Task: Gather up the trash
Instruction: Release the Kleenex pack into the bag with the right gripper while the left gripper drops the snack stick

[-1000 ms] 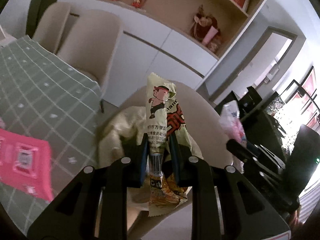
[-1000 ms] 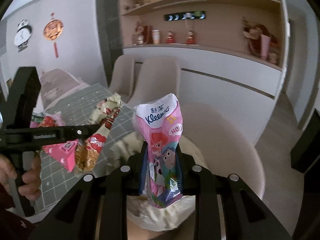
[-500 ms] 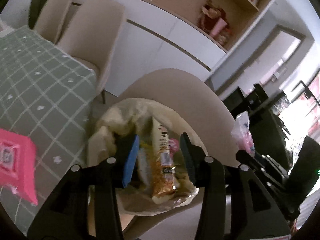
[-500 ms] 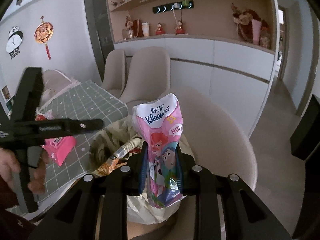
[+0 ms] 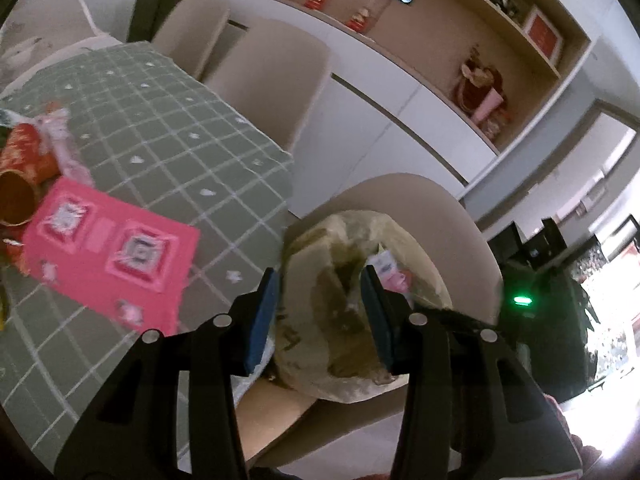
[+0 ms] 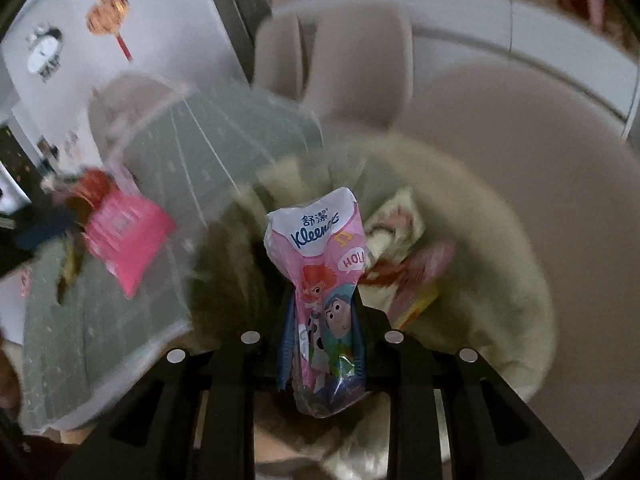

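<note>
We are holding the left gripper (image 5: 320, 312) with its blue pads standing apart and nothing pinched between them, hovering over the yellowish trash bag (image 5: 320, 248) that is sitting on a beige chair (image 5: 400, 196); the right gripper (image 6: 320, 332) is clamping the lower part of a pink Kleenex tissue pack (image 6: 320, 256), which is standing upright between its fingers, directly above the open mouth of the same bag (image 6: 500, 240); inside the bag we are seeing crumpled snack wrappers (image 6: 404, 248) lying just beside the pack, though blur is keeping us from reading them; next to the chair the table with its green checked cloth (image 5: 160, 128) is carrying a flat pink packet (image 5: 108, 244) near its edge, and further along a red can (image 5: 20, 176) and other wrappers are lying together; two more beige chairs (image 5: 260, 76) are standing beyond the table, in front of white cabinets.
</note>
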